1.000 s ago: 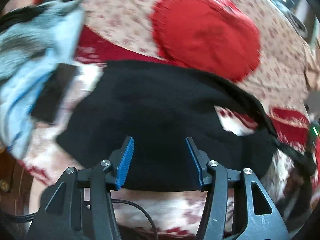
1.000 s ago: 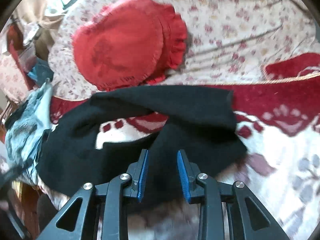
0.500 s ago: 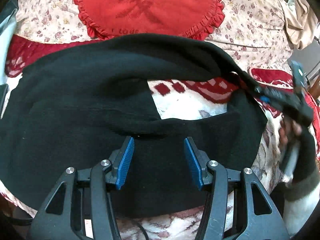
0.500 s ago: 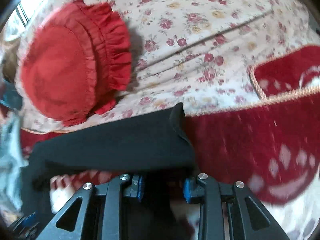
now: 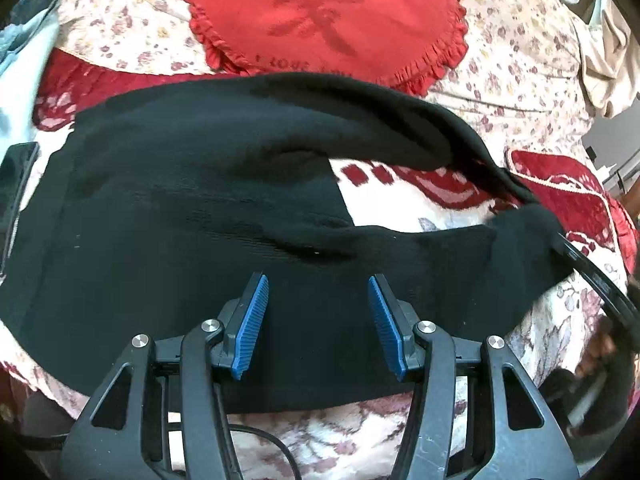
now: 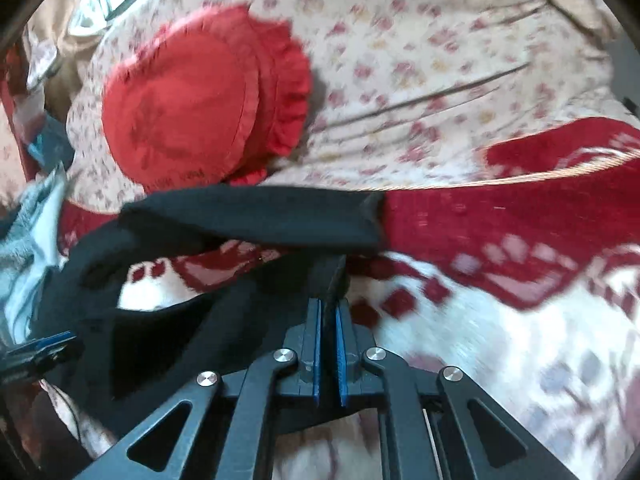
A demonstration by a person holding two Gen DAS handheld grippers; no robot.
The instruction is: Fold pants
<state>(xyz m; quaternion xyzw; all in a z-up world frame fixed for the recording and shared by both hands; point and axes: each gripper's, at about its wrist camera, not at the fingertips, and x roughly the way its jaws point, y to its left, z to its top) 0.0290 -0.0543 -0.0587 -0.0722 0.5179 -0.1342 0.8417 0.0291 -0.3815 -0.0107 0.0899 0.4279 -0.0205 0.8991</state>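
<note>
On the right, my right gripper (image 6: 328, 316) has now clamped the black pants (image 5: 192, 216) hem, so folding can begin, while my left gripper (image 5: 318, 320) hangs apart.

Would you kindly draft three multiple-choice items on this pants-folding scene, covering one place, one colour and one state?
1. Where does the red round cushion lie relative to the black pants?
A. beyond them, on the floral cover
B. under them
C. inside the left claw

2. What colour are the claw pads?
A. green
B. blue
C. yellow

3. How do the two claws stand?
A. both open
B. left shut, right open
C. left open, right shut on the pants

Answers:
1. A, the cushion rests on the floral cover past the pants' far edge.
2. B, the pads are ribbed blue.
3. C, the left claw gapes over the fabric, while the right claw pinches black cloth.
</note>
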